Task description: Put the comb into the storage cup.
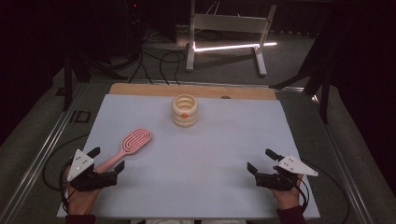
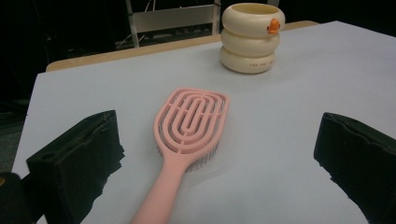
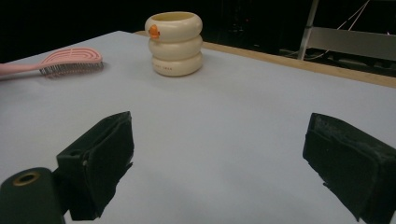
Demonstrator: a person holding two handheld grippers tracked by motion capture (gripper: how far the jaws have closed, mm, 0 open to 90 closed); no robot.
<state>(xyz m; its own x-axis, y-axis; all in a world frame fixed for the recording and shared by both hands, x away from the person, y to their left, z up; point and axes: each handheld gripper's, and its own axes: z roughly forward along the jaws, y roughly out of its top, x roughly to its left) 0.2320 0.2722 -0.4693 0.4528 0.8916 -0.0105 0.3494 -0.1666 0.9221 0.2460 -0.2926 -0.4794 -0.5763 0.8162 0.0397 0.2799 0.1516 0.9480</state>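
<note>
High view: brush (image 1: 132,143) on counter (image 1: 205,154), handle between left gripper (image 1: 108,160) jaws, released, lined up for a grab; right gripper (image 1: 261,161) idle, released. Left gripper view: handle centred, untouched. Right gripper view: cup (image 3: 174,43) far ahead

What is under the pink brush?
Under the pink plastic hairbrush lie its dark bristles, tips down on the pale blue table cover. The brush head hides the spot beneath.

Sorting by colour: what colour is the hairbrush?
Pink hairbrush, clearest in the left gripper view.
</note>
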